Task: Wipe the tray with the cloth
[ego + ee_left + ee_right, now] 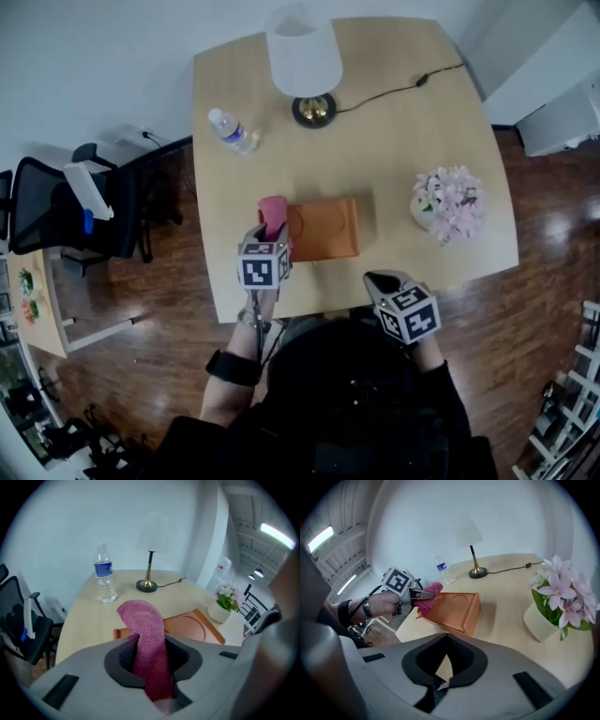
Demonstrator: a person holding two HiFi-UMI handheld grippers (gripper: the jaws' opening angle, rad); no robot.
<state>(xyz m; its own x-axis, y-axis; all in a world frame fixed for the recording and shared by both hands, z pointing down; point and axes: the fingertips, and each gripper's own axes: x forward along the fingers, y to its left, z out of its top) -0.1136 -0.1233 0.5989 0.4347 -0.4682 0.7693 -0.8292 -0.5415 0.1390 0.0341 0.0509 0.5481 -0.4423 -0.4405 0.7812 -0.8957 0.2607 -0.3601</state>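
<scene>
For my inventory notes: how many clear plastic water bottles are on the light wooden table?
1. The clear plastic water bottle is at the far left of the light wooden table, left of the white-shaded brass lamp. The lampshade may hide a little of the table.

You face a light wooden table (403, 150) with rounded corners. Five items rest directly on its top. An orange tray (328, 230), with a round recess moulded in its left half, lies near your edge, left of centre. A lamp (305, 56) with a white shade and a brass-coloured base stands at the far edge, near the middle. Its black cable (398, 91) runs from the base across the top toward the far right corner. A clear water bottle (232, 131) with a blue label stands upright at the far left. A pot of pink flowers (448, 204) stands at the right side, well apart from the tray.
</scene>
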